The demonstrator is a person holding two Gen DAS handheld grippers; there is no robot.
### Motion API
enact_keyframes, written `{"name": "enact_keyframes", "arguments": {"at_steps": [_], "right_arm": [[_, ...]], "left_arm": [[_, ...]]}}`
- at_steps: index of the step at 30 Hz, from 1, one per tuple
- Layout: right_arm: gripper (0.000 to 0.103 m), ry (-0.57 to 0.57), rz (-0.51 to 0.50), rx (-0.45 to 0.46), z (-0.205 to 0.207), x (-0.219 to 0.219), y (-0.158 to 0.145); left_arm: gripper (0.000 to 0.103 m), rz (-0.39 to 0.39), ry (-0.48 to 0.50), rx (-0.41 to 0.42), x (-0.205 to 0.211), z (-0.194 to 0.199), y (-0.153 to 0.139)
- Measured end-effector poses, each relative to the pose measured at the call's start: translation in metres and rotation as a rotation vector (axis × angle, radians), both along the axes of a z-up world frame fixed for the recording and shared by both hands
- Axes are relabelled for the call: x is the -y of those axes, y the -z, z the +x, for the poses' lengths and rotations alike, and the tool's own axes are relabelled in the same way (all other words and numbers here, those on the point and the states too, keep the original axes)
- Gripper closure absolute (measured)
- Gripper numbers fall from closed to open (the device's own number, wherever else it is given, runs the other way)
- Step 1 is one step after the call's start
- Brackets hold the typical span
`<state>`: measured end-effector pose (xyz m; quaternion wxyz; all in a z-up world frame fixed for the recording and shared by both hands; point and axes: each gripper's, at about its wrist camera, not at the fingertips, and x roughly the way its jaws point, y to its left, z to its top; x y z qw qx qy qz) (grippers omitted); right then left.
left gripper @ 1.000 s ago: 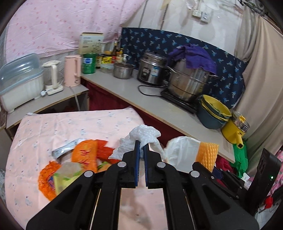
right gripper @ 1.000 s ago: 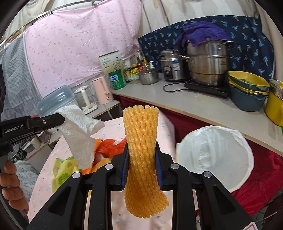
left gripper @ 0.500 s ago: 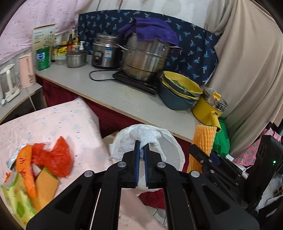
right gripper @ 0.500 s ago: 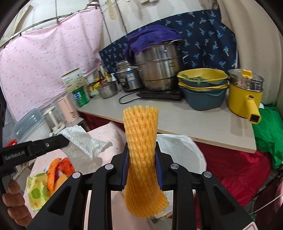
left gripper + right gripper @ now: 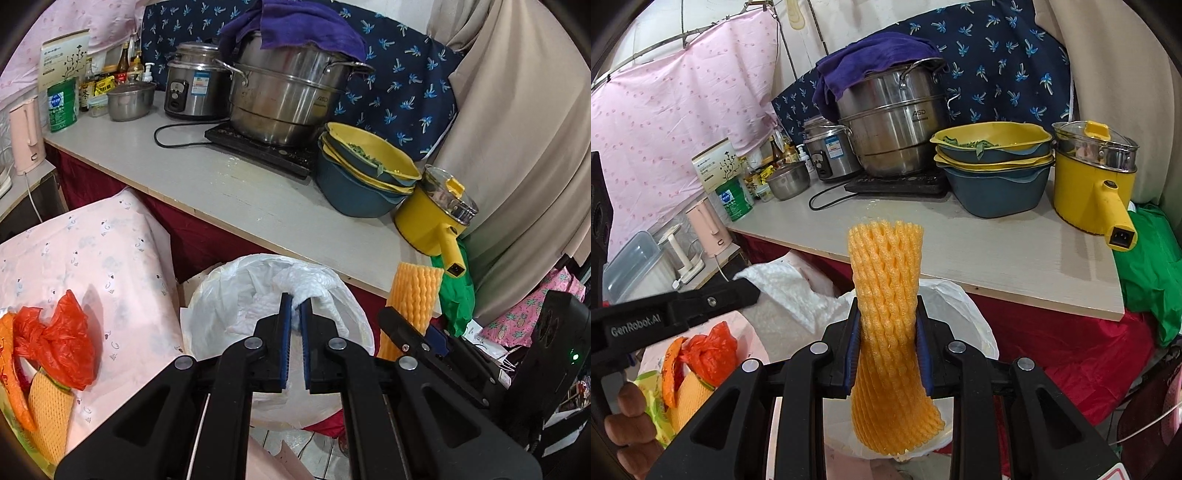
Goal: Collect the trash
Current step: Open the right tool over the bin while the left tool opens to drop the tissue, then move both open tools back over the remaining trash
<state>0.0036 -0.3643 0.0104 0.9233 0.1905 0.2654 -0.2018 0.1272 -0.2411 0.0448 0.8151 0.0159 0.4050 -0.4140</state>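
left gripper [image 5: 294, 306] pinches tissue [image 5: 314, 288]; right gripper [image 5: 886, 321] opening around foam net [image 5: 886, 295]

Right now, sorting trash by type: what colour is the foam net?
Orange foam net, clearest in right wrist view.

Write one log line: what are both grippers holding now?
left gripper: shut on white paper towel | right gripper: opening around orange foam net | white-lined bin below

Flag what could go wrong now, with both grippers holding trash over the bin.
1. The right gripper is opening on the orange foam net; the net stands tall and might tip past the lined bin rim.
2. The left gripper pinches the white paper towel; it may cling to the pads.
3. The grippers sit close and could collide.
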Motion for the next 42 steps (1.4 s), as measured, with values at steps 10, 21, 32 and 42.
{"name": "enact_keyframes", "arguments": {"at_steps": [10,21,32,42], "right_arm": [[0.050,0.001,-0.023,0.016,0.016,-0.001,-0.006],[0.046,-0.012,-0.035,0.053,0.008,-0.016,-0.023],[0.044,-0.081,-0.049,0.064,0.002,-0.062,-0.032],[0.044,-0.200,-0.051,0.040,0.015,-0.130,-0.030]], "left_arm": [[0.045,-0.001,-0.061,0.013,-0.005,0.009,0.005],[0.043,-0.021,-0.155,0.040,-0.045,0.012,-0.009],[0.042,0.026,-0.347,0.118,-0.136,0.005,-0.017],[0.032,0.139,-0.510,0.177,-0.233,-0.008,-0.007]]}}
